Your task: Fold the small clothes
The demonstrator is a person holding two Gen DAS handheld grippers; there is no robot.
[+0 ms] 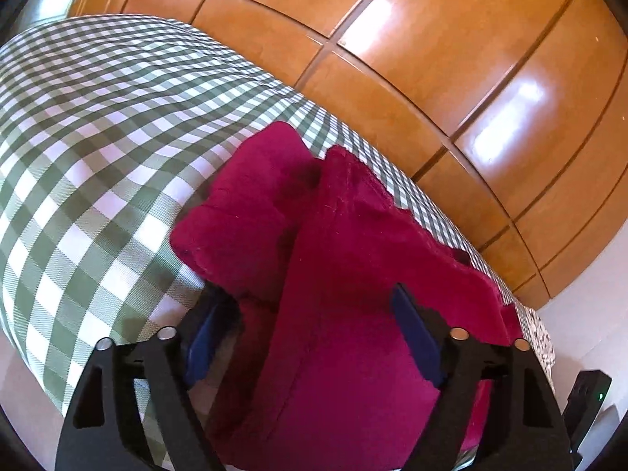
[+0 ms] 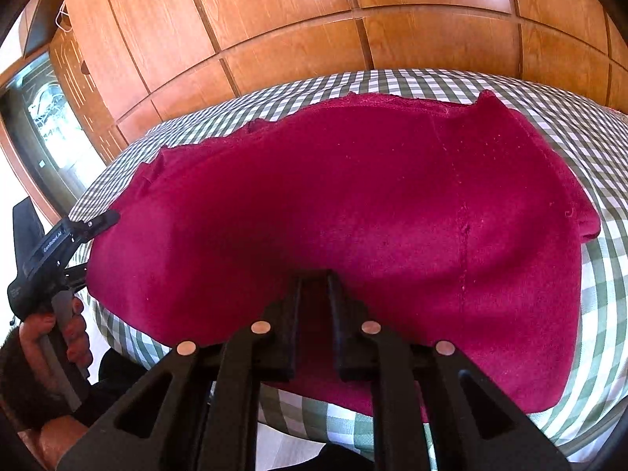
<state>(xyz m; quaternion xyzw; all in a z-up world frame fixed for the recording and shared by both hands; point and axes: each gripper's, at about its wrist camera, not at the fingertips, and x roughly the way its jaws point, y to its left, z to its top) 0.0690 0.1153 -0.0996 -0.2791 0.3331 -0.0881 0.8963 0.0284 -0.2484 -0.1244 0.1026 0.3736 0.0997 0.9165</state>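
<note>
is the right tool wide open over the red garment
No, the right tool has its fingers drawn close together, pinching the near edge of the red garment on the green checked cloth.

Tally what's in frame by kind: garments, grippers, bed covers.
Crimson fleece garment: 1
Black two-finger grippers: 2, left gripper, right gripper
Green-and-white checked fabric bed cover: 1
Total: 4

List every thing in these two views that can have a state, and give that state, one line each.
left gripper: open, fingers either side of the cloth.
right gripper: shut on the garment's near edge.
red garment: spread on the bed, near edge pinched, not fully folded.
checked bedcover: lying under the garment.
wooden wardrobe doors: closed.
</note>
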